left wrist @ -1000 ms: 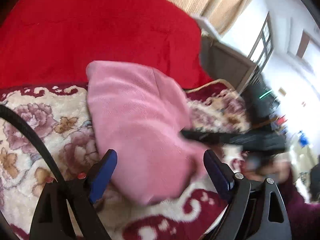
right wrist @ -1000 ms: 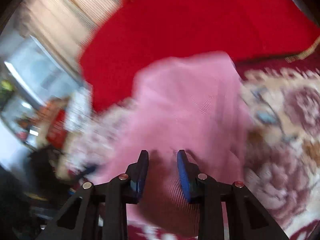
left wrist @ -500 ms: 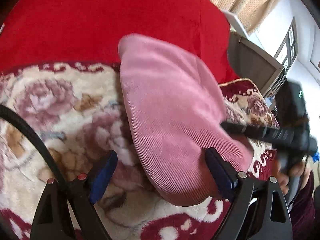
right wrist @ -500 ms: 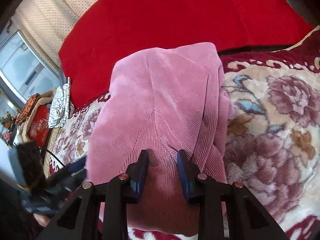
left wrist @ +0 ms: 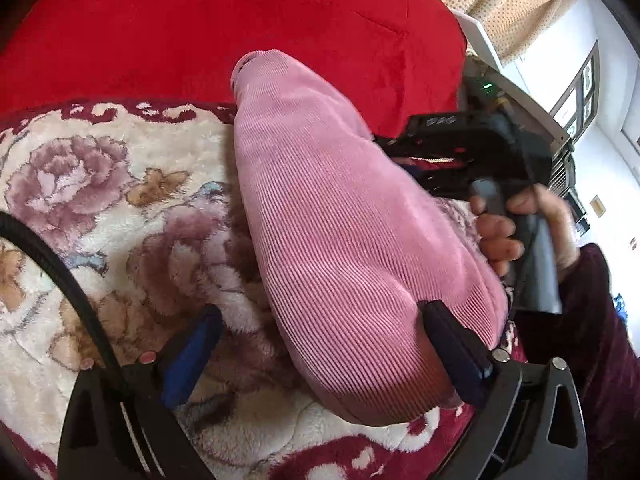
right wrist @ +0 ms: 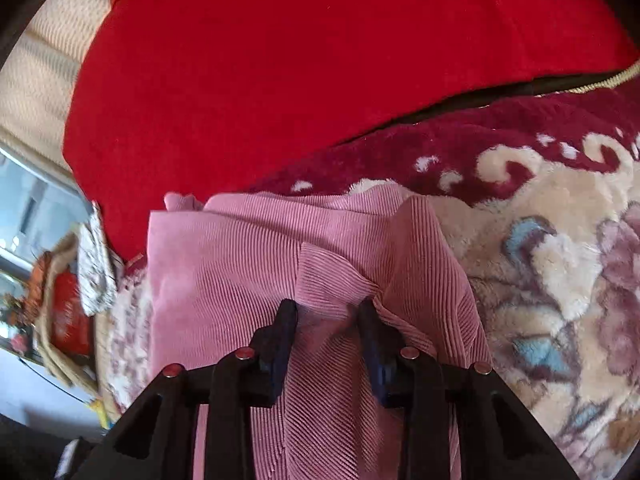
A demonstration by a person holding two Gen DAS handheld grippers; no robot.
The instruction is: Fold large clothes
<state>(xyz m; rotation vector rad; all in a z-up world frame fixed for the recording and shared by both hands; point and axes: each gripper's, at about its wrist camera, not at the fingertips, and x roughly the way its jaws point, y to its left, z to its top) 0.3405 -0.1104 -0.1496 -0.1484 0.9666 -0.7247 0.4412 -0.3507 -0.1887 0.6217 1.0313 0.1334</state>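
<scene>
Writing is scarce: the only marks are pale characters on the black body of the right gripper point(left wrist: 476, 148) as the left wrist camera sees it, too blurred to read, with a small green light above them. At the left edge of the right wrist view a tan basket point(right wrist: 60, 320) holds a red box with gold print, also unreadable.

The pink corduroy garment point(left wrist: 340, 240) lies folded into a thick bundle on a floral plush blanket point(left wrist: 100, 184), its far end against a red cushion point(left wrist: 240, 20).

The left gripper point(left wrist: 316, 344) points down at the near end of the bundle. Its jaws have just been opening and stand wide; the garment's corner lies between them, touching the right pad, while the left pad is clear of the cloth over the blanket.

The right gripper point(right wrist: 328, 328) also tilts downward, held by a hand point(left wrist: 516, 228) in a dark maroon sleeve point(left wrist: 592, 320). Its jaws have just been opening slightly, yet a ridge of the pink cloth is bunched between the blue pads, which press it on both sides.
</scene>
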